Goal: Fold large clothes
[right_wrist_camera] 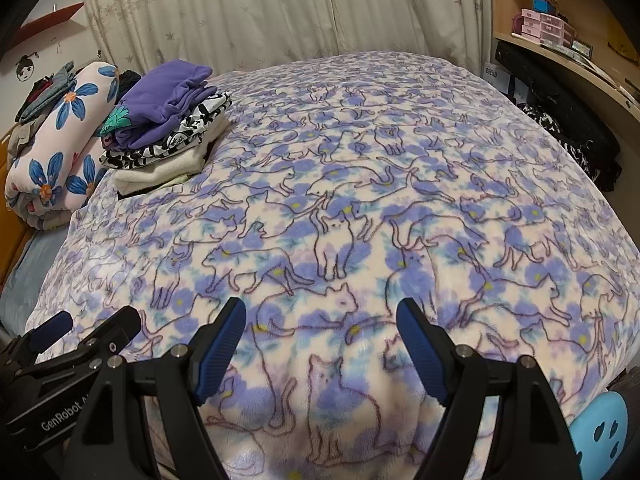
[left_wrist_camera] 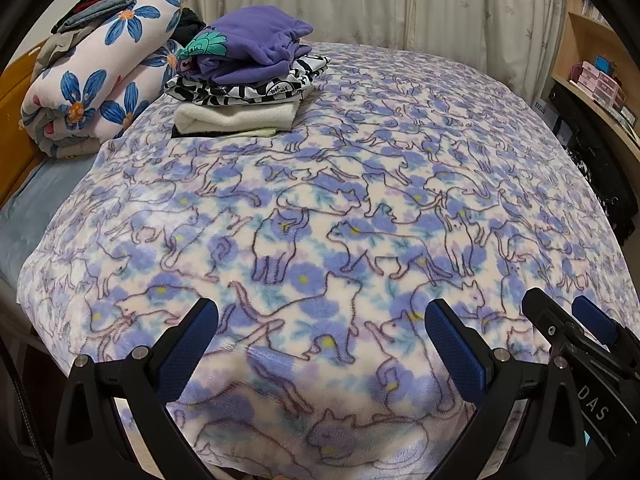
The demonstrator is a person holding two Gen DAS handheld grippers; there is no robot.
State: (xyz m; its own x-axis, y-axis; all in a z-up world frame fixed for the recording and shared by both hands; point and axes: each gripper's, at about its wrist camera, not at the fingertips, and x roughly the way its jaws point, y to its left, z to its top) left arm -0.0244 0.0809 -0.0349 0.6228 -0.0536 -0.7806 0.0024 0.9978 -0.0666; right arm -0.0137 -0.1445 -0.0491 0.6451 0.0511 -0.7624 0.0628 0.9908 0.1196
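Two claws: both hover side by side over the near edge of the bed, each angled down at the blanket.
Left claw (left_wrist_camera: 320,320): jaws spread wide, nothing between the blue pads, released; its fingertips hang above the fleece, and whether they touch it cannot be told.
Right claw (right_wrist_camera: 320,320): jaws likewise spread wide, empty, released; it sits just beside the left one, which shows at the lower left of the right wrist view.
Cat-print blanket (left_wrist_camera: 360,184): a large fleece sheet with purple flowers and outlined cats, spread flat over almost the whole bed, its near edge draping down below the claws.
Stack of folded clothes (left_wrist_camera: 244,80): rests on the blanket's far left part; a purple garment (left_wrist_camera: 256,40) lies on top, a black-and-white patterned piece under it, a cream one lower, and a dark layer at the bottom.
Flowered quilt (left_wrist_camera: 100,80): rolled up, white with blue flowers, touching the left side of the stack, with loose grey and dark clothes piled on top.
Curtain (right_wrist_camera: 280,8): pale, closed, hanging behind the far side of the bed.
Shelf (right_wrist_camera: 560,36): wooden, to the right of the bed, holding small pink drawers.
Blue slipper (right_wrist_camera: 596,428): at the lower right corner, beside the bed's edge.
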